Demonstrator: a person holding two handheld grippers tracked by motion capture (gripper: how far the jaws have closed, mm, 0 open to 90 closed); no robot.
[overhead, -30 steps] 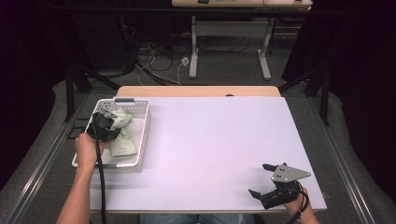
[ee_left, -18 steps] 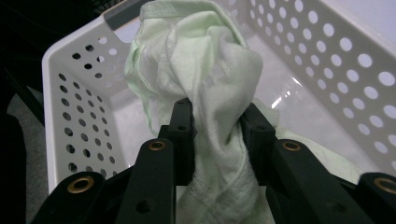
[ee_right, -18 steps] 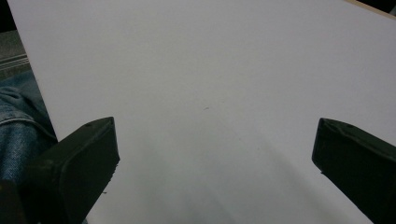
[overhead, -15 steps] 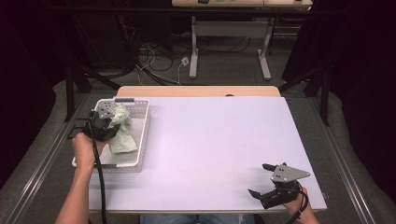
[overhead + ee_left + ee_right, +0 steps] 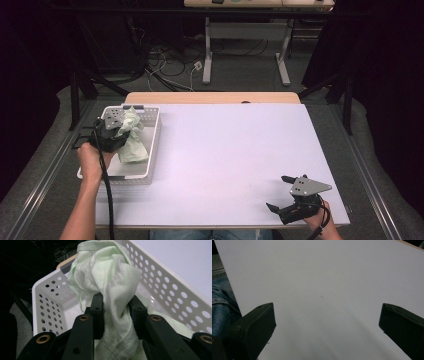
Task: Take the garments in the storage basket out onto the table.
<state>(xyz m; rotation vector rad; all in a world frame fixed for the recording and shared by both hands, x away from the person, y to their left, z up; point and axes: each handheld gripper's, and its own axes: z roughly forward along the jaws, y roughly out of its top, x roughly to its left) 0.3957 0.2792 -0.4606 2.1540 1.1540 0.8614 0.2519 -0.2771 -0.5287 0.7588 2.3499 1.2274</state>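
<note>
A crumpled pale green cloth (image 5: 131, 137) hangs partly lifted out of a white perforated basket (image 5: 151, 145) at the table's left side. My left gripper (image 5: 120, 131) is shut on the cloth; in the left gripper view the cloth (image 5: 110, 282) bunches up between the two black jaws, with my left gripper (image 5: 115, 312) pinching its middle above the basket (image 5: 175, 292). My right gripper (image 5: 280, 192) rests open near the table's front right corner. Its jaws stand wide apart over bare white tabletop in the right gripper view, where my right gripper (image 5: 327, 327) holds nothing.
The white tabletop (image 5: 235, 150) spreads between the two hands. A wooden strip (image 5: 210, 97) runs along the far edge. Beyond it stand table legs and cables (image 5: 175, 60) on a dark floor. A person's denim-clad leg (image 5: 220, 307) shows past the near table edge.
My left gripper has risen and moved toward the far end of the basket, pulling the green cloth up with it. The right gripper has stayed put.
</note>
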